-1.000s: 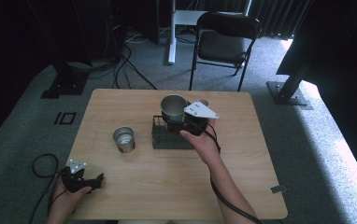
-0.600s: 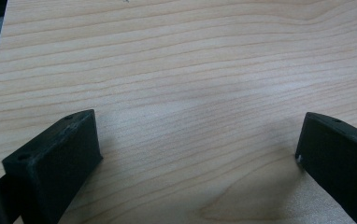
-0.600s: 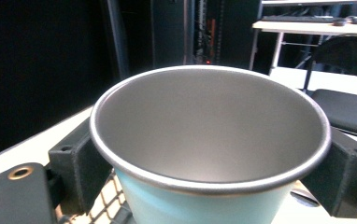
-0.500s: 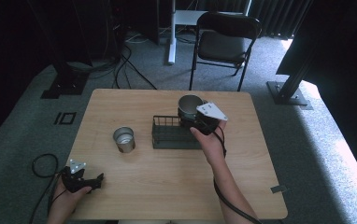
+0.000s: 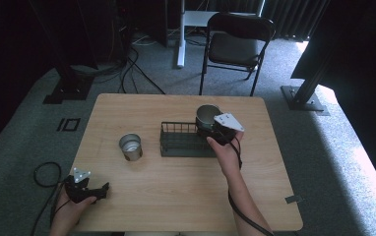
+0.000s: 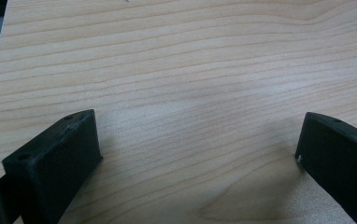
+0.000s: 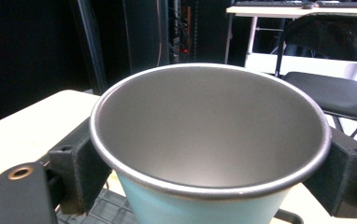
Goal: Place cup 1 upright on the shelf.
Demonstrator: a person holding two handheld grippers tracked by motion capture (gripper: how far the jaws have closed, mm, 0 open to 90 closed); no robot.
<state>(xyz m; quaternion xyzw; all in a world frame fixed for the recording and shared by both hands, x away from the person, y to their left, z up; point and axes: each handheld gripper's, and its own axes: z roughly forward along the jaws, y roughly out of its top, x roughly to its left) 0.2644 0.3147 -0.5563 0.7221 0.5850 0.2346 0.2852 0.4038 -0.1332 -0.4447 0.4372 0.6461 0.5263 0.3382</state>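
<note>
Right gripper (image 5: pixel 214 129) has a metal cup (image 5: pixel 207 115) clamped between its fingers, held upright over the far right end of the black wire rack (image 5: pixel 186 140).

In the right gripper view the cup (image 7: pixel 209 144) sits square between both black fingers (image 7: pixel 81 163), rim up, pale blue outside, bare inside. A second, smaller metal cup (image 5: pixel 130 146) stands on the table (image 5: pixel 176 196) just left of the rack. Well apart from the rack, at the table's near left corner, the left gripper (image 5: pixel 85 189) rests low, fingers spread wide over bare wood (image 6: pixel 190 93).
</note>
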